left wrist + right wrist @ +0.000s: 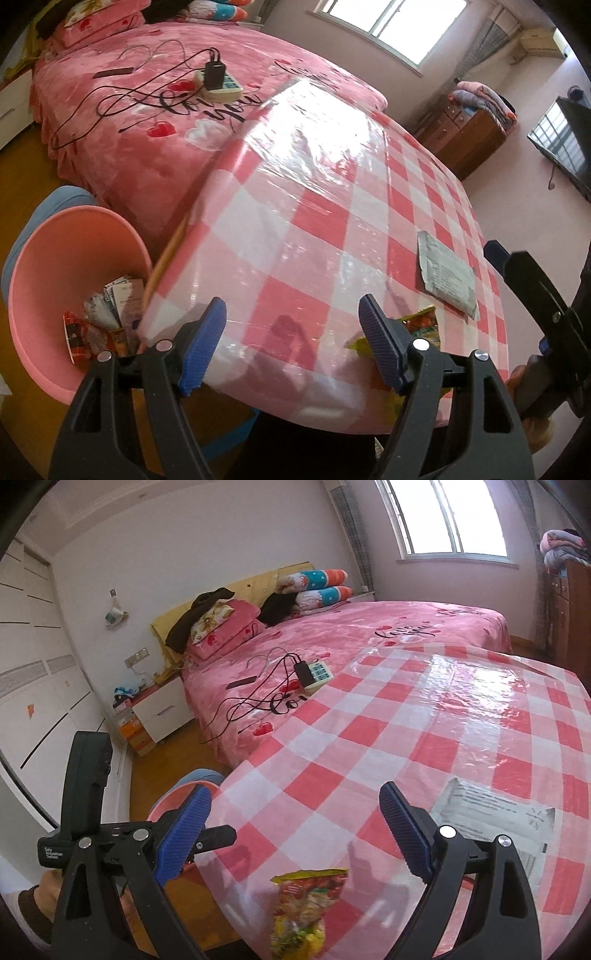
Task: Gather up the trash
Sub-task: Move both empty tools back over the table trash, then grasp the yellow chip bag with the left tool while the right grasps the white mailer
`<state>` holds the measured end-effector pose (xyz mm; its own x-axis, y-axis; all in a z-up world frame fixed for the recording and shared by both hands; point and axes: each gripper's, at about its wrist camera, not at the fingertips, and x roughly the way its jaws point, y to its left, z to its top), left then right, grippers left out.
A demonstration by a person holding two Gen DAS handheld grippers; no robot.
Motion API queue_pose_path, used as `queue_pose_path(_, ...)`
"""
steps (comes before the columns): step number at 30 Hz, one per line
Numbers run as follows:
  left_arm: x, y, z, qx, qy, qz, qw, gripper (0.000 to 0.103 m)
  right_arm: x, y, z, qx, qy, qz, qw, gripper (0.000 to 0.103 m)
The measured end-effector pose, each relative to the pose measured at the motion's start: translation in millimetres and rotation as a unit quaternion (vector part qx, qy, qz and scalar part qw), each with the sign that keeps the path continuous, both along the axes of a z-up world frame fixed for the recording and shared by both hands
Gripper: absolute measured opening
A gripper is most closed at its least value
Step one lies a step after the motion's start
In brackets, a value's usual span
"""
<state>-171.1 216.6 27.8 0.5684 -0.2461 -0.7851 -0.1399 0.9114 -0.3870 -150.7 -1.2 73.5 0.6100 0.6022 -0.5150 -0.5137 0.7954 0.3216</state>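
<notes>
A yellow-red snack wrapper (303,908) lies at the near edge of the checked table, right below and between the fingers of my open right gripper (295,834); it also shows in the left wrist view (421,325). A grey printed packet (447,277) lies flat further right on the table, also in the right wrist view (495,816). My left gripper (295,343) is open and empty over the table's near-left corner. A pink bin (55,280) with several wrappers inside stands on the floor left of the table.
The table (314,192) has a glossy pink-and-white checked cover. A pink bed (369,642) behind it carries a power strip (314,674), cables and a phone. A wooden dresser (465,140) stands at the back right. A white nightstand (159,709) is left of the bed.
</notes>
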Motion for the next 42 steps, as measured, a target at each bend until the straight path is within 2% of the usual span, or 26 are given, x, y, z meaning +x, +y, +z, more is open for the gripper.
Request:
queue_pose_path(23, 3, -74, 2, 0.017, 0.016, -0.072, 0.9971, 0.075, 25, -81, -9, -0.026, -0.001, -0.071, 0.997, 0.091)
queue_pose_path(28, 1, -93, 3, 0.019, 0.024, -0.096, 0.9949, 0.075, 37, -108, -19, -0.025, 0.019, -0.097, 0.995, 0.091)
queue_pose_path(31, -3, -102, 2, 0.022, 0.032, -0.108, 0.9934, 0.075, 49, -129, -29, -0.018, 0.048, -0.117, 0.992, 0.091)
queue_pose_path(37, -4, -104, -5, 0.011, 0.045, -0.106, 0.9933, 0.077, 64, -165, -50, -0.008, 0.091, -0.14, 0.986, 0.091)
queue_pose_path(42, 0, -110, -14, 0.014, 0.057, -0.108, 0.9924, 0.079, 69, -171, -61, -0.019, 0.106, -0.137, 0.985, 0.091)
